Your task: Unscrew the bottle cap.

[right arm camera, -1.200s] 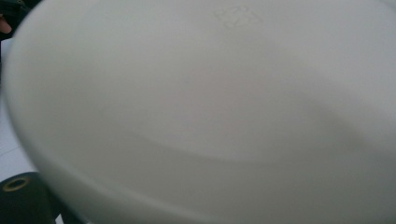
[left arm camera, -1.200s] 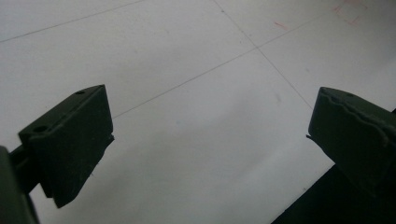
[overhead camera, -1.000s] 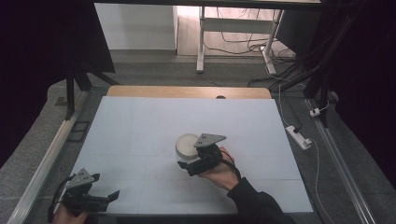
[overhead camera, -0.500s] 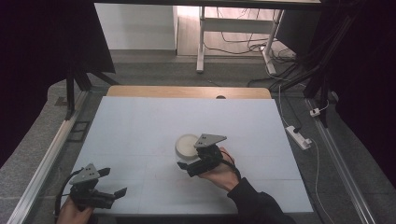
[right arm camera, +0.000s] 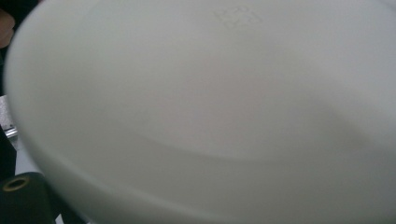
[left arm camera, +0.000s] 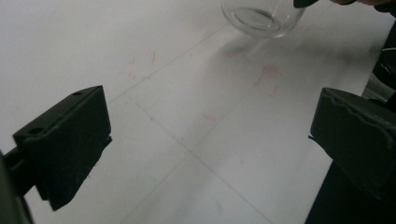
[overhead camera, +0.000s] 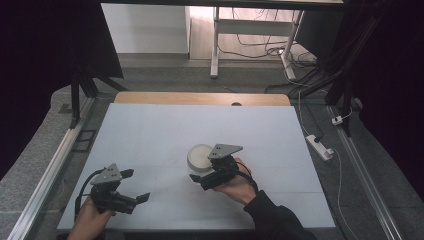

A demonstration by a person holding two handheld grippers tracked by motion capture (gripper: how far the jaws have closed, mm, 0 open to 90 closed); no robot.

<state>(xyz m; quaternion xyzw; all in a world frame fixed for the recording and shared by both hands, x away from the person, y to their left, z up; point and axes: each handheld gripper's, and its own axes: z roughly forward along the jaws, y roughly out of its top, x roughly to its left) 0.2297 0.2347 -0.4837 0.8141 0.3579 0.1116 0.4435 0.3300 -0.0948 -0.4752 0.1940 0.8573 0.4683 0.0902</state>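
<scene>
L gripper (overhead camera: 134, 186) sits at near-left corner of the white table (overhead camera: 150, 130), held in the person's left hand (overhead camera: 92, 219). Jaws spread wide, nothing between them, tips pointing right toward table centre. Grey 3-cornered plate on top, black cable looping off its left side. In left gripper view both black jaws frame bare tabletop w/ faint red marks and thin grid lines; clear round container (left arm camera: 261, 16) sits at top edge, well apart from the jaws, seems upright, open end up. It looks glassy/see-through there, looks white from the high view.

Mid-table: same container (overhead camera: 201, 156), short and round, resting on the table surface slightly near of centre.

Just right of it: R gripper (overhead camera: 198, 179), in the person's right hand (overhead camera: 239, 186), dark sleeve (overhead camera: 272, 220) coming in from bottom edge. Gripper tips are at container's near-right side, touching or almost touching; can't tell from above whether jaws are round it or just beside it. In right gripper view the container (right arm camera: 201, 107) is blurred and v. close to the lens, one jaw part visible at bottom left corner. Jaw gap not readable, so can't tell if R claw is wide, narrow or gripping.

Far right, off the table: white power strip (overhead camera: 320, 146) on floor beside table edge, cables trailing.
</scene>
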